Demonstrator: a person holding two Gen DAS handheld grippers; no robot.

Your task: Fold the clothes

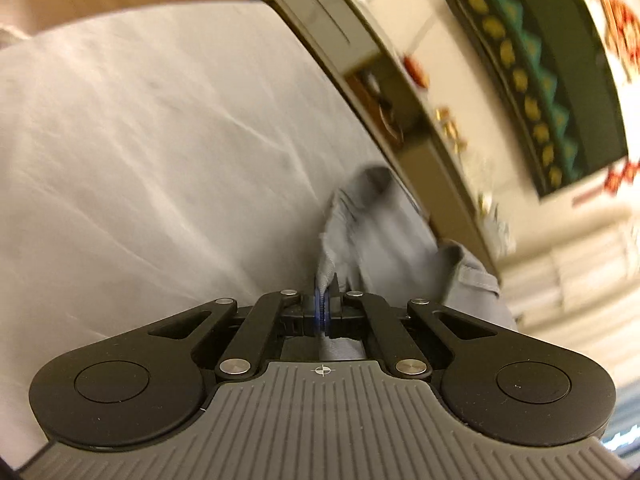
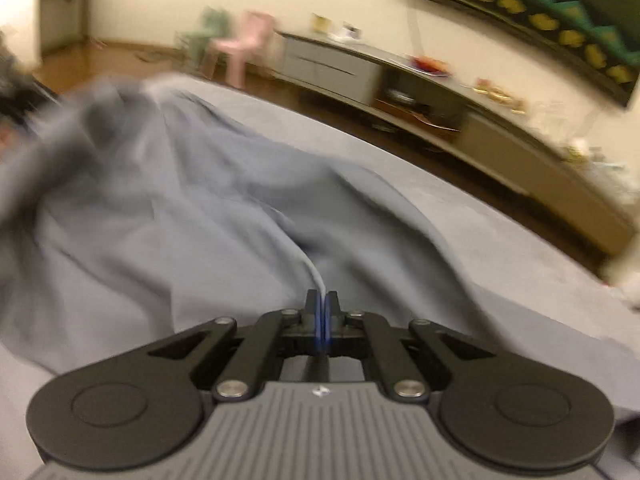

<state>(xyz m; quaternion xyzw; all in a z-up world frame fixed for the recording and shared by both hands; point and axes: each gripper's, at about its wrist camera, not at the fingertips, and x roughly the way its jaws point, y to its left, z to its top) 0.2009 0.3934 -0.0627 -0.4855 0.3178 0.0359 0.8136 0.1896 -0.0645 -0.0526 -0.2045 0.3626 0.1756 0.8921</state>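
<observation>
A grey garment (image 2: 192, 208) lies rumpled over a pale cloth-covered surface (image 1: 140, 140). In the left wrist view my left gripper (image 1: 325, 294) is shut on an edge of the grey garment (image 1: 380, 232), which trails away to the right with a belt loop showing. In the right wrist view my right gripper (image 2: 322, 300) is shut on a thin raised fold of the same fabric, and the cloth spreads out ahead and to the left. Both views are blurred.
A long low cabinet (image 2: 440, 108) with small items on top runs along the far wall beyond the surface edge. A dark green and yellow wall hanging (image 2: 540, 12) is above it. A pink chair (image 2: 240, 48) and a green chair (image 2: 204, 32) stand on the wooden floor.
</observation>
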